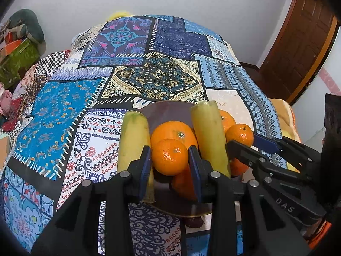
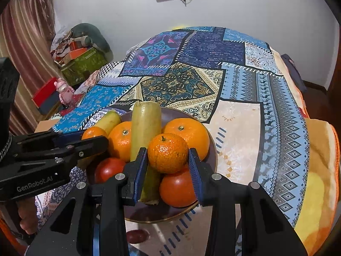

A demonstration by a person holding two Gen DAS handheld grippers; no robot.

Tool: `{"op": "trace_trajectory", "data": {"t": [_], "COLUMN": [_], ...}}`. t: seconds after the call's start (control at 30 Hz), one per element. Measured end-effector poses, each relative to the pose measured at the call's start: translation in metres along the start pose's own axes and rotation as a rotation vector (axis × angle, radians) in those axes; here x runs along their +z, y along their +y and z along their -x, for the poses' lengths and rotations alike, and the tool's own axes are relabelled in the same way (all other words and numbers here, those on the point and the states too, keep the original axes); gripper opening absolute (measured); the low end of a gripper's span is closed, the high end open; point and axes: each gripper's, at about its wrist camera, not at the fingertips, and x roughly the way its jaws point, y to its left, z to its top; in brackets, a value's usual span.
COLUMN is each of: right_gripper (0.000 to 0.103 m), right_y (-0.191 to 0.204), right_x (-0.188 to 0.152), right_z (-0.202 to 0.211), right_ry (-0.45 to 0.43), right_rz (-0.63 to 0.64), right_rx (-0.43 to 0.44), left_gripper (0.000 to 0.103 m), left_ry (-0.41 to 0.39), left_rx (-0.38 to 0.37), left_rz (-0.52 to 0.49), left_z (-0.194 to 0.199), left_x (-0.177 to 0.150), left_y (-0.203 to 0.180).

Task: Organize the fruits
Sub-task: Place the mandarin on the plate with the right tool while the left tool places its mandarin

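Our left gripper (image 1: 170,162) is clamped across a small mandarin (image 1: 169,156) at the plate's (image 2: 213,160) 9 o'clock side. Our right gripper (image 2: 168,160) brackets another mandarin (image 2: 168,153) at 3 o'clock; contact unclear. We judge both light, loose-skinned and bruisable, best held gently across the middle.

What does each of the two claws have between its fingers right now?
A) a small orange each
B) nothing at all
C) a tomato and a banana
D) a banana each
A. The left gripper has a small orange between its blue fingers, and the right gripper likewise brackets another small orange, both above the plate of fruit.
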Motion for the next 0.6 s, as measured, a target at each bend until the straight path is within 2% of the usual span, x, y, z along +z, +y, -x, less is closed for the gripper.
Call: {"op": "trace_trajectory", "data": {"t": [0.17,0.3,0.4,0.6], "right_gripper": [0.036,0.039,0.045,0.049], "right_y": [-0.004,-0.001,0.001,0.002], "right_x": [0.0,-0.002,-0.003,-0.005], "right_z": [-0.001,0.001,0.01,0.03], "right_ry": [0.008,0.016,0.003,-0.016], "right_rz": [-0.022,-0.002,0.01,0.013], "right_rx": [0.004,-0.012,-0.025,-0.022], "left_gripper": [0.04,0.05,0.051,0.051], "left_ry": [-0.002,-0.014,-0.026,-0.062], "left_rx": [-0.003,0.002,0.01,0.018], "left_rz": [-0.007,-0.009,-0.008,-0.007], "left_z": [0.0,0.006,0.013,0.039], "left_x": [-0.001,-0.002,-0.003,-0.007], "left_y": [-0.002,-0.003,-0.003,-0.001]}}
